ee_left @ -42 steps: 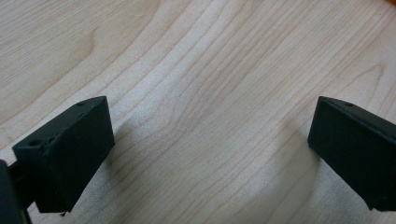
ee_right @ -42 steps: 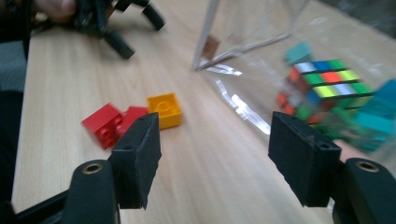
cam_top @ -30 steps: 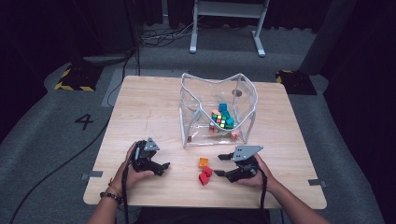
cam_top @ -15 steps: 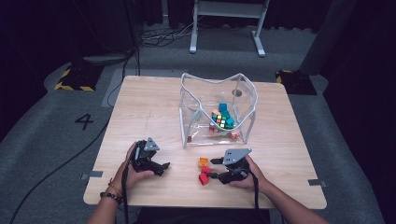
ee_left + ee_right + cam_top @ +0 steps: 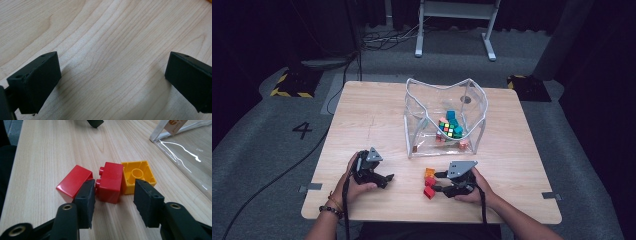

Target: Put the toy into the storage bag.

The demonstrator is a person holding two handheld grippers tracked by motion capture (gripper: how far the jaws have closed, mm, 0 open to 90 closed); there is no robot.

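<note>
- Two grippers are in my hands, over the wooden table [image 5: 377, 115], which is the largest thing.
- Behind them stands a clear plastic bag [image 5: 432, 100], open at the top, with a colour cube [image 5: 448, 127] and other small blocks inside.
- With my left gripper [image 5: 384, 179] I rest on bare wood near the front edge; its jaws stand wide apart with nothing between them.
- With my right gripper [image 5: 113, 195] I reach to three bricks lying close together; its jaws have just been closing, and they are not yet pressing.
- Between the jaws lies the middle red brick [image 5: 110, 181], on its side.
- Touching it is the yellow brick [image 5: 138, 176], hollow side up.
- On the other side is a second red brick [image 5: 73, 181].
</note>
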